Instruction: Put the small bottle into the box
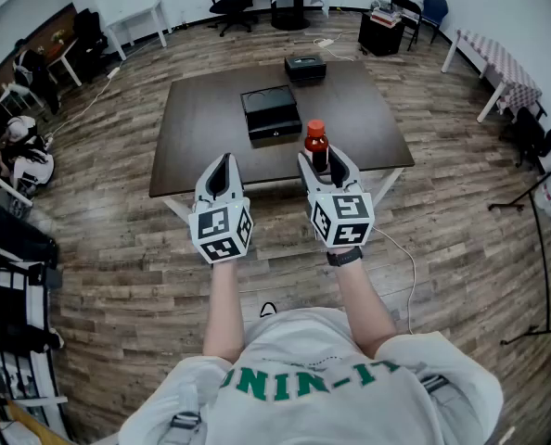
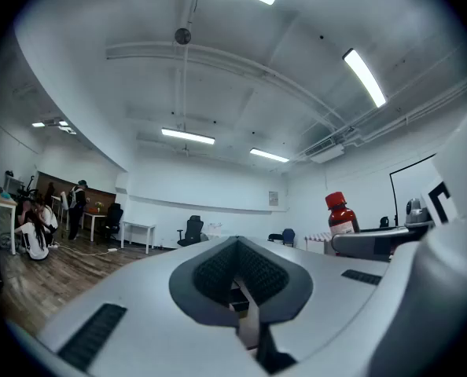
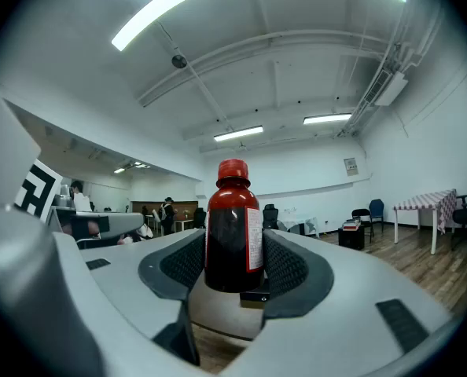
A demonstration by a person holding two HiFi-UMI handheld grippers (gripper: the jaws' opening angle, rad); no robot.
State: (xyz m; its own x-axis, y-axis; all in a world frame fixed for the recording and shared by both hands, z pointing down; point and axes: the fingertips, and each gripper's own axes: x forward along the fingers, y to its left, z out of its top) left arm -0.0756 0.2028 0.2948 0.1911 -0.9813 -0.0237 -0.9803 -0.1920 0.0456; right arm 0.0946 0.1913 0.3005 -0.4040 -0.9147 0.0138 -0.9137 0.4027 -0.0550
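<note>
We hold our left forearm (image 1: 223, 304) and right forearm (image 1: 361, 295) out ahead, side by side, both level and pointing forward. The left claw (image 1: 225, 163) has its jaws closed together, nothing between them. The right claw (image 1: 321, 163) grips an upright small bottle (image 1: 315, 139) between its pads.

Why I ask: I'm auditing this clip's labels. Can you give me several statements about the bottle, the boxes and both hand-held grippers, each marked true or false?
1. The right hand-held gripper grips the red-capped bottle upright between its jaws. True.
2. The left hand-held gripper holds a second bottle. False: its jaws are together with nothing between them.
3. The bottle already lies inside a box. False: it is in the right gripper, outside both boxes.
4. A nearer black box and a farther black box sit on the dark table. True.
</note>
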